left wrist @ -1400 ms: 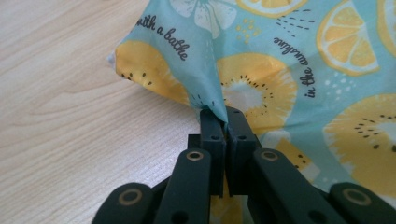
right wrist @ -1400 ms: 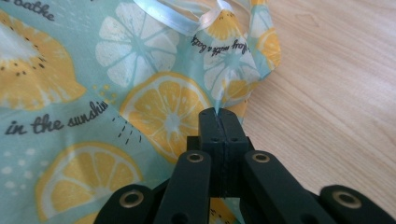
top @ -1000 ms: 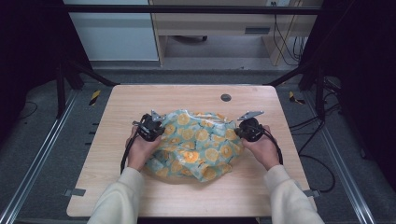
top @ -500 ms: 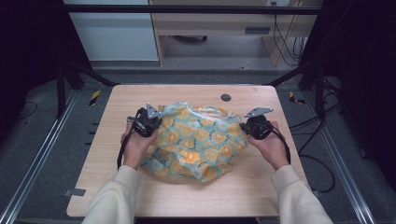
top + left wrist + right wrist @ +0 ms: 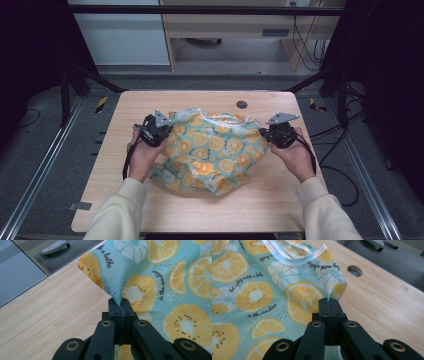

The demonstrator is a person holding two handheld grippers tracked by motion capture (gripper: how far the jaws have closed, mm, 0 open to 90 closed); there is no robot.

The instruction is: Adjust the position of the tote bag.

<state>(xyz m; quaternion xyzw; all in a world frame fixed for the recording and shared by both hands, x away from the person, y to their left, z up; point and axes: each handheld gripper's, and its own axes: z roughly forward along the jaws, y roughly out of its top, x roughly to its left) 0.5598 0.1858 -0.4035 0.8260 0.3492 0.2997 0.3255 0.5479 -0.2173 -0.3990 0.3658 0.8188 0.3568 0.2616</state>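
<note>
Both hands have drawn apart and lifted since a second ago, and the cloth (image 5: 212,150) that lay bunched between them is now pulled wider across the middle of the table (image 5: 125,200).

Nearest the camera, two cream sleeves (image 5: 117,212) come in from the bottom edge, forearms angled slightly outward. Each hand wraps around the body of its gripper, knuckles up, with the wrists roughly level and a black cable looping back along each forearm.

The left gripper (image 5: 159,131) grips the cloth's left upper corner — in the left gripper view its jaws are pressed fully together with a fold of the fabric rising out of the seam between them (image 5: 121,302). The right gripper (image 5: 270,134) does the same at the right upper corner; in the right gripper view its jaws are clamped tight on a pinch of the blue material (image 5: 328,300), just below a clear plastic strip (image 5: 299,258) that edges the fabric.

The cloth is pale blue with orange and lemon slices and small printed lettering. Its upper edge stretches between the two grippers, while its lower part sags and crumples on the wood toward the person.

Farther off, a round hole (image 5: 242,104) sits in the tabletop — beyond the cloth's top edge and apart from it.
</note>
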